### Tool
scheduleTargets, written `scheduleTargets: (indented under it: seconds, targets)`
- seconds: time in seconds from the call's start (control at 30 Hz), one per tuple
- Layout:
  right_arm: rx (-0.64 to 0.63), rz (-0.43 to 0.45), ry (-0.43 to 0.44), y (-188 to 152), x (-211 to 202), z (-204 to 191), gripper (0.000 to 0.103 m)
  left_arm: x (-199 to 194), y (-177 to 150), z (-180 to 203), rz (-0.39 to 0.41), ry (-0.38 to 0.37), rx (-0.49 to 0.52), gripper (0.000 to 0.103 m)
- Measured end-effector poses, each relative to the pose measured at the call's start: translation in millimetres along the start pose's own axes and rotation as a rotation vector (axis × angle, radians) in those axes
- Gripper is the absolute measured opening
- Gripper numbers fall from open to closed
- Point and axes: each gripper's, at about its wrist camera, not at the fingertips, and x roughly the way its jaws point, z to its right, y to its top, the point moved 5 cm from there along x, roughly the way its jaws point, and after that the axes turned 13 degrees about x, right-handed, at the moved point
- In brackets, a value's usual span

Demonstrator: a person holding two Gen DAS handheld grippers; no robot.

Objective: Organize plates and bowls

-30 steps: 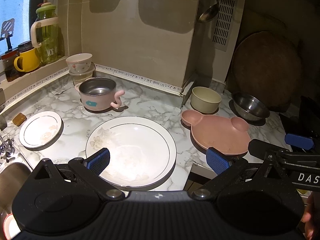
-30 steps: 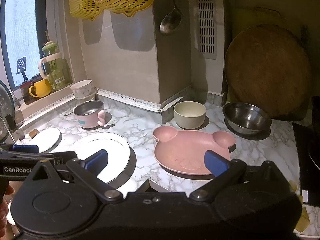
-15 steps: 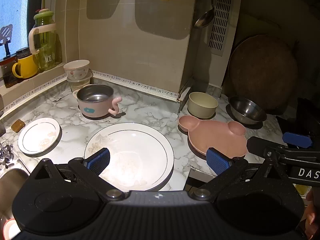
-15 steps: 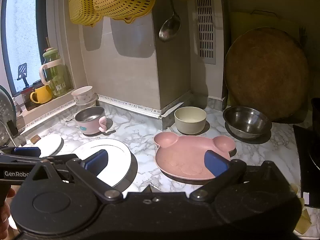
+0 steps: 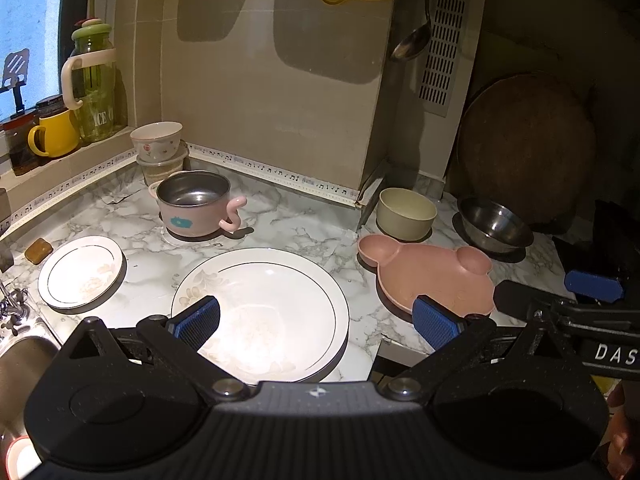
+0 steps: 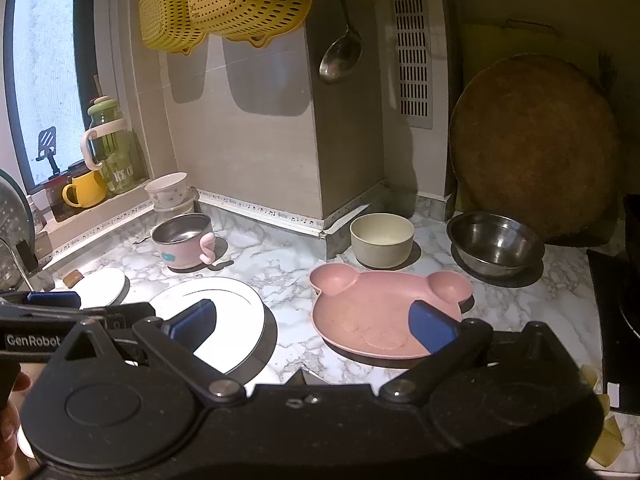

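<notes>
A large white plate [image 5: 276,300] lies on the marble counter, with a small white plate [image 5: 80,272] to its left. A pink bear-shaped plate [image 5: 432,276] lies to the right. Behind stand a pink steel-lined cup bowl [image 5: 196,204], a cream bowl [image 5: 406,213], a steel bowl [image 5: 494,224] and stacked flowered bowls [image 5: 158,146]. My left gripper [image 5: 316,322] is open and empty, above the large plate's near edge. My right gripper [image 6: 312,326] is open and empty, near the pink plate [image 6: 384,312] and the large plate [image 6: 224,320].
A sink [image 5: 16,364] lies at the near left. A window ledge holds a yellow mug [image 5: 54,138] and a green jug [image 5: 94,92]. Yellow colanders [image 6: 236,0] and a ladle [image 6: 340,56] hang on the wall. A round wooden board [image 6: 532,144] leans at the back right.
Both grippers have drawn back and risen a little, so the dishes sit lower and smaller in the views. Both stay open. No dish has moved.
</notes>
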Motion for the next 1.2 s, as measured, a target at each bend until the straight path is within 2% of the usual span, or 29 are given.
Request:
scheduleTargets:
  seconds: [0.5,0.87,0.97,1.2]
  targets:
    - [0.001,-0.003,0.022,-2.0,3.0,-6.2,0.102,-4.1,-5.4,-4.1,0.010,0.009,-0.022,0.103]
    - [-0.045,-0.026,0.061,0.0,19.3,-25.0,0.101,-0.4,-9.8,-24.9,0.003,0.032,-0.072,0.103]
    - [-0.091,-0.040,0.094,6.5,29.9,-38.6,0.101,0.3,-11.3,-39.5,0.011,0.053,-0.106,0.103]
    - [-0.271,-0.062,0.239,25.7,64.0,-95.3,0.101,7.8,-20.4,-88.5,0.002,0.121,-0.192,0.103]
